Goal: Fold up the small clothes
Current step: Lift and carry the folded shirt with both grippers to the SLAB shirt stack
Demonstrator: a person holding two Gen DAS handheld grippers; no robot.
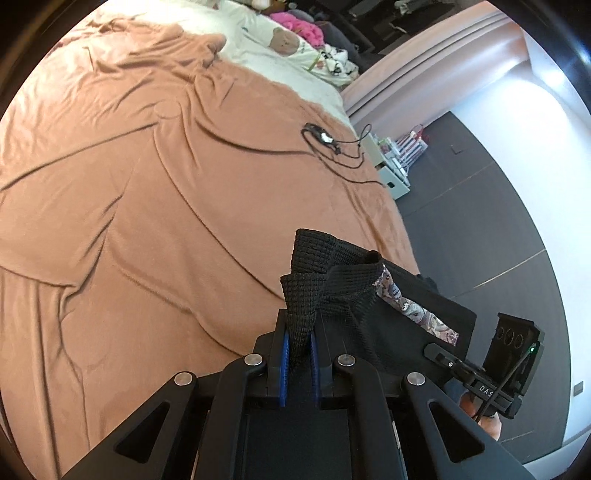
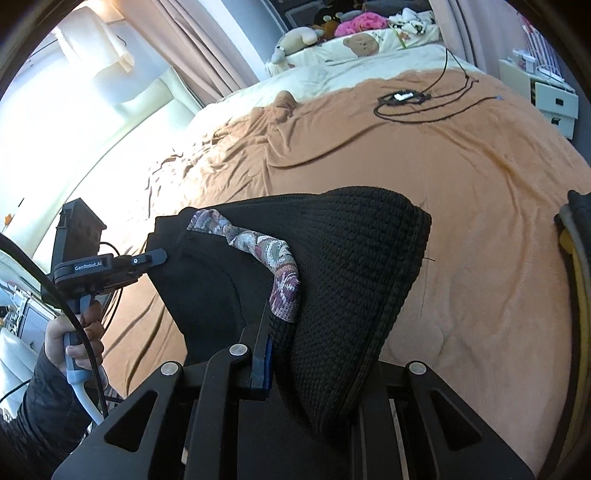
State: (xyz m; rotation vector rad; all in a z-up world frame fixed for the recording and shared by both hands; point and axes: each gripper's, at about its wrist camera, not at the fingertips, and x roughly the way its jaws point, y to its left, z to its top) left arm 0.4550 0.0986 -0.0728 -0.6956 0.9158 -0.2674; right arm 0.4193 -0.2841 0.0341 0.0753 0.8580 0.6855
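A black knitted garment with a patterned floral trim hangs in the air between both grippers, above an orange-brown blanket on a bed. My left gripper is shut on one bunched corner of it, blue pads on either side. My right gripper is shut on another edge of the garment, whose trim runs across the front; the fabric drapes over the right finger and hides it. The right gripper also shows in the left wrist view, and the left gripper shows in the right wrist view.
A small device with coiled black cables lies on the far part of the blanket. Pillows and plush toys sit at the bed's head. A white drawer unit stands beside the bed. Dark floor lies beyond the bed edge.
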